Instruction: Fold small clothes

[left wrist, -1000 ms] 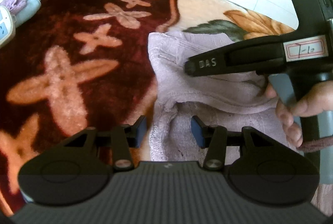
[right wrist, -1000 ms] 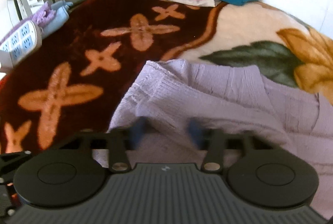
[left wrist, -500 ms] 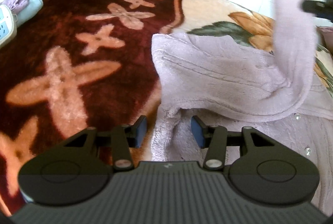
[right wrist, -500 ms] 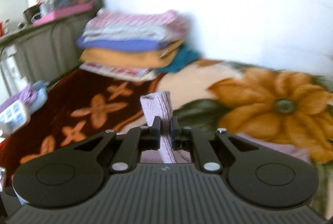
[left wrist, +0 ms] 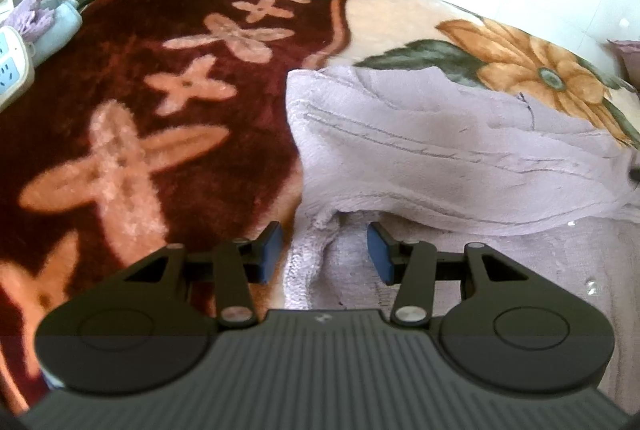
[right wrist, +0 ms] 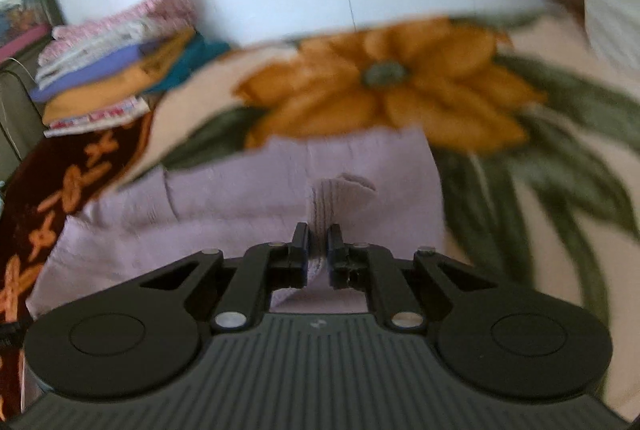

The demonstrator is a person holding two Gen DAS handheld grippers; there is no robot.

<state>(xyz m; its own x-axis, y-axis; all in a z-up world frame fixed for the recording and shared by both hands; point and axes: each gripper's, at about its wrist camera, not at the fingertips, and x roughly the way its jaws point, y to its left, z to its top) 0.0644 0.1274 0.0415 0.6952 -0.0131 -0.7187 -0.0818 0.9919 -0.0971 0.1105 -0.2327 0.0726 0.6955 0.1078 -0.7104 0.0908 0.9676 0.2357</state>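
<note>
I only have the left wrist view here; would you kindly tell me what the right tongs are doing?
Observer: The right tongs are shut on a fold of the lilac sweater.
Operator: Thank you. Is that fold raised?
Observer: Yes, it stands up between the fingers, above the flat part of the garment.
Operator: And what lies beyond it?
Observer: The orange flower on the blanket, though that view is blurred.
</note>
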